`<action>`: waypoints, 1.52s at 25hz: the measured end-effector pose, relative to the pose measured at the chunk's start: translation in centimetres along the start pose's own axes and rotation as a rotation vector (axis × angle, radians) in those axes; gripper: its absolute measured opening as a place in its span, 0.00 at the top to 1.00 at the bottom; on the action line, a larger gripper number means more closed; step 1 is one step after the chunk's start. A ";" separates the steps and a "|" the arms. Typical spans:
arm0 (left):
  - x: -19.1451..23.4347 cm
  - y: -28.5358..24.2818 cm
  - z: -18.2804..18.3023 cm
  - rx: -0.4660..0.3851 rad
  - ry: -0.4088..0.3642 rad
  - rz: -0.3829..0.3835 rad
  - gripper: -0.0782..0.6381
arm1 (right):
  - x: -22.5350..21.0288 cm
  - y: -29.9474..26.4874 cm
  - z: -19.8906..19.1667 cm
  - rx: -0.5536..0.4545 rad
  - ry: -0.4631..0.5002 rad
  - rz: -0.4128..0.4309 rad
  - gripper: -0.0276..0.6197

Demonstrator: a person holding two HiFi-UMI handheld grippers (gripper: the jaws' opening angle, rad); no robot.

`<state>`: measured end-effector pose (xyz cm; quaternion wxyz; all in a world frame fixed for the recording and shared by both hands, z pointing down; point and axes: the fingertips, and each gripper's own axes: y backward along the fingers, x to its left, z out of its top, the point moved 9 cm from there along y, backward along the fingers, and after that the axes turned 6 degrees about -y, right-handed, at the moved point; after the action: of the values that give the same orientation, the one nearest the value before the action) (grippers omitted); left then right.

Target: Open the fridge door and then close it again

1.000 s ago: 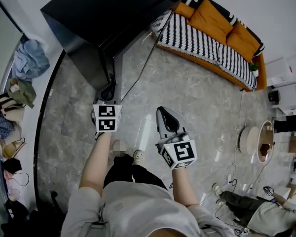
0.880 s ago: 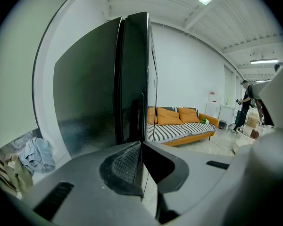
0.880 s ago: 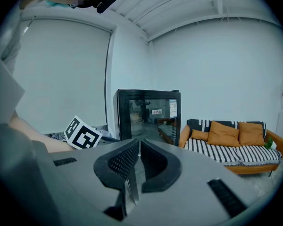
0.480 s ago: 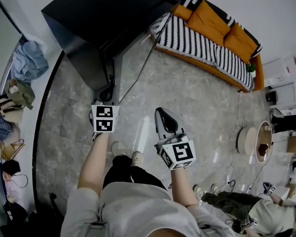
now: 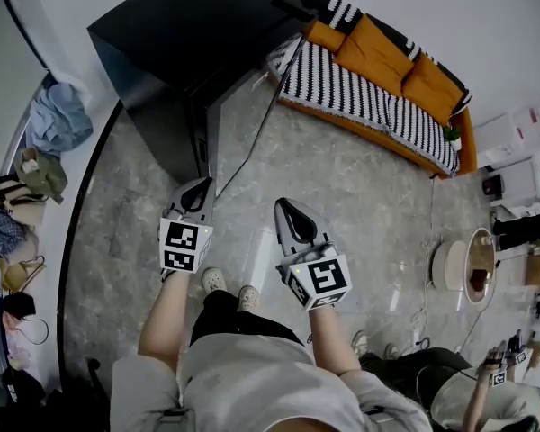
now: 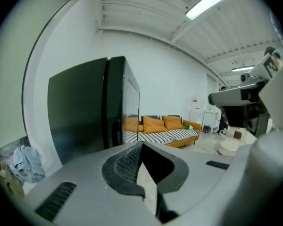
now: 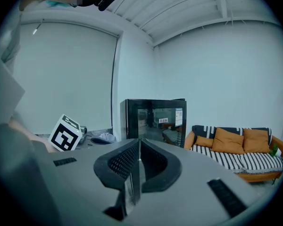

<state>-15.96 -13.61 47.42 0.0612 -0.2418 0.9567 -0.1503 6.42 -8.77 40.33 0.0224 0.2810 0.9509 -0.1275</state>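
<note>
The black fridge [image 5: 184,48] stands against the far left wall. Its glass door [image 5: 256,106] is swung out towards the sofa, and the floor shows through the pane. My left gripper [image 5: 196,193] is shut with nothing in it, its tips a short way in front of the fridge's lower front corner. In the left gripper view the left gripper [image 6: 140,147] points at the fridge [image 6: 80,114] and the edge-on door [image 6: 131,112]. My right gripper [image 5: 288,214] is shut and empty, over bare floor to the right of the door. In the right gripper view the right gripper [image 7: 139,142] faces the fridge [image 7: 155,121].
A striped sofa with orange cushions [image 5: 387,70] runs along the back right. Clothes and bags [image 5: 45,142] lie along the left wall. A round low table [image 5: 472,264] and white boxes [image 5: 522,133] stand at the right. Another person [image 5: 468,394] crouches at the bottom right.
My left gripper has drawn back from the fridge's front towards the person, so its tips now show. The right gripper has barely shifted. The door's angle looks the same.
</note>
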 end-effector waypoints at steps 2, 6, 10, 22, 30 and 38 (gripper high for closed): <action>-0.8 1.4 1.3 -0.037 -0.017 -0.017 0.87 | 0.2 0.6 0.4 -0.012 0.004 0.013 0.92; -2.8 4.1 4.1 -0.120 -0.026 -0.031 0.87 | 0.3 2.0 1.2 -0.038 0.012 0.040 0.92; -4.6 6.7 6.4 -0.186 -0.037 -0.018 0.87 | 0.6 3.5 1.9 -0.064 0.014 0.061 0.92; -8.0 13.3 9.1 -0.277 -0.050 0.094 0.87 | 1.3 7.1 3.6 -0.133 0.024 0.137 0.92; -9.8 16.4 8.8 -0.335 -0.056 0.172 0.87 | 1.7 8.7 3.9 -0.144 0.023 0.175 0.92; -10.7 18.1 8.9 -0.353 -0.048 0.211 0.87 | 2.0 10.0 4.4 -0.182 0.028 0.193 0.92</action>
<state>-12.90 4.41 33.74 0.0560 -0.1508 0.9864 0.0325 9.98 -0.71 33.60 0.0464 0.3697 0.9274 -0.0341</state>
